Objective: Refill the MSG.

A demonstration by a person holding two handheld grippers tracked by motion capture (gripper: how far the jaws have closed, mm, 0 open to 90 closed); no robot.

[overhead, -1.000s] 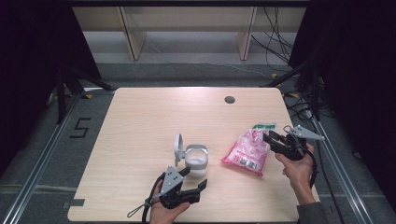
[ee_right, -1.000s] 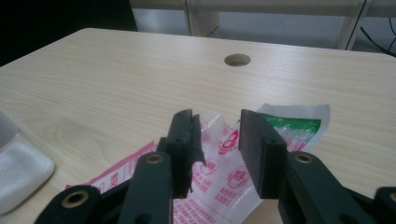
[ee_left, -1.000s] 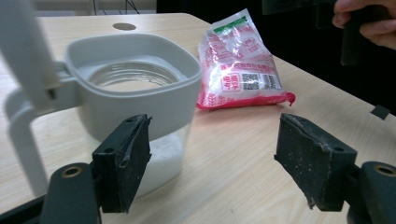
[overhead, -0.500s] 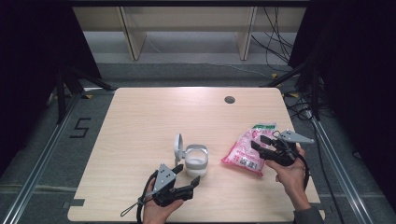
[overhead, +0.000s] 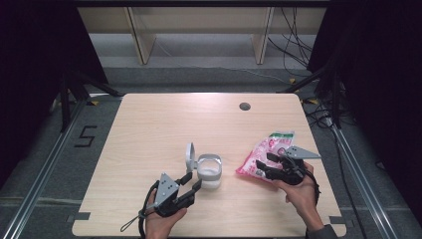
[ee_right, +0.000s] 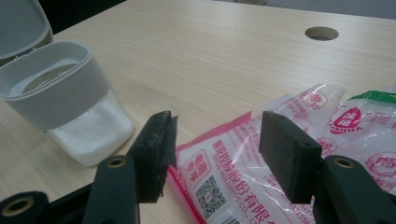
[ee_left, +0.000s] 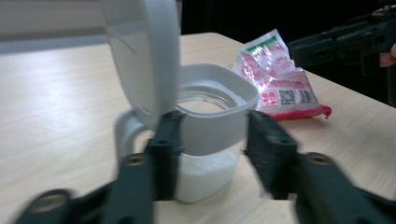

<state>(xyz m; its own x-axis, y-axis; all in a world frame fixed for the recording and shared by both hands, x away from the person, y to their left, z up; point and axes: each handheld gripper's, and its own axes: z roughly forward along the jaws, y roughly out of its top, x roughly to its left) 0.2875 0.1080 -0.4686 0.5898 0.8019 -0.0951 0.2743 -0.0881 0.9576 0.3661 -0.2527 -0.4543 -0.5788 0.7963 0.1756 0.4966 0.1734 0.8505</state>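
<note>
A clear container (overhead: 209, 172) with white powder in the bottom stands near the table's front, its grey lid (overhead: 190, 157) flipped upright. My left gripper (overhead: 193, 180) sits just in front of it. In the left gripper view its jaws (ee_left: 212, 140) have just been closing and stand close on either side of the container (ee_left: 210, 116) without a clear grip. A pink printed bag (overhead: 261, 157) lies flat to the right. My right gripper (overhead: 263, 162) reaches over its near edge. Its jaws (ee_right: 217, 135) have just been opening and straddle the bag (ee_right: 261, 158), pads apart from it.
The light wooden table (overhead: 164, 119) has a round cable hole (overhead: 244, 106) at the back right. Behind the table stands a low shelf, and cables run over the floor at the right. The other hand's gripper (ee_left: 345, 37) shows dark beyond the bag.
The left gripper's jaws narrowed around the container and the hand drifted slightly left. The right gripper slid left and nearer over the bag while its jaws spread wider.
</note>
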